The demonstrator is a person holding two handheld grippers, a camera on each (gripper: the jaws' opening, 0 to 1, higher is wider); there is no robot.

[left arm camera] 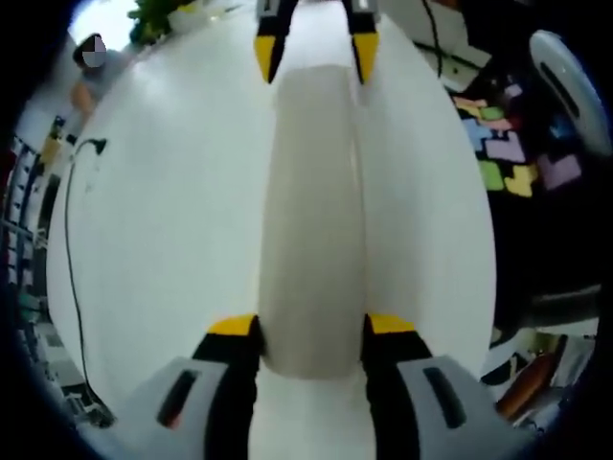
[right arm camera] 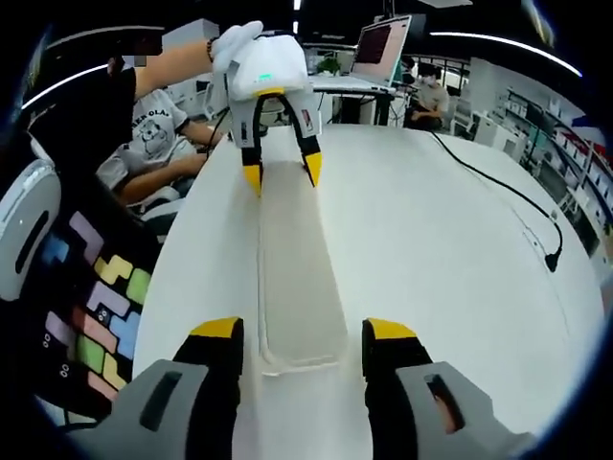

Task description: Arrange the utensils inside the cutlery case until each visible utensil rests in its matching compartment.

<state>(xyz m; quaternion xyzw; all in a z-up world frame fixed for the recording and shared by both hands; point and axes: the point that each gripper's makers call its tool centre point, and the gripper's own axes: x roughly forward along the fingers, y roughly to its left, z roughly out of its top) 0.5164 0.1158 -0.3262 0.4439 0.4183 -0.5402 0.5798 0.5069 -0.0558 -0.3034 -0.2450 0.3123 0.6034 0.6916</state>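
Your left gripper point(left arm camera: 312, 337) has its yellow-tipped jaws spread to either side of one end of the long, pale translucent plastic cutlery case point(left arm camera: 312, 220), touching or nearly touching its sides; whether they squeeze it, you cannot tell. Your right gripper point(right arm camera: 302, 343) stands released, its jaws flanking the opposite end with gaps. The case lies on the white table point(right arm camera: 431, 240), running toward 12 o'clock. A black cable point(right arm camera: 517, 196) lies at 2 o'clock. Coloured block-shaped floor tiles point(right arm camera: 96, 307) lie at 9 o'clock.
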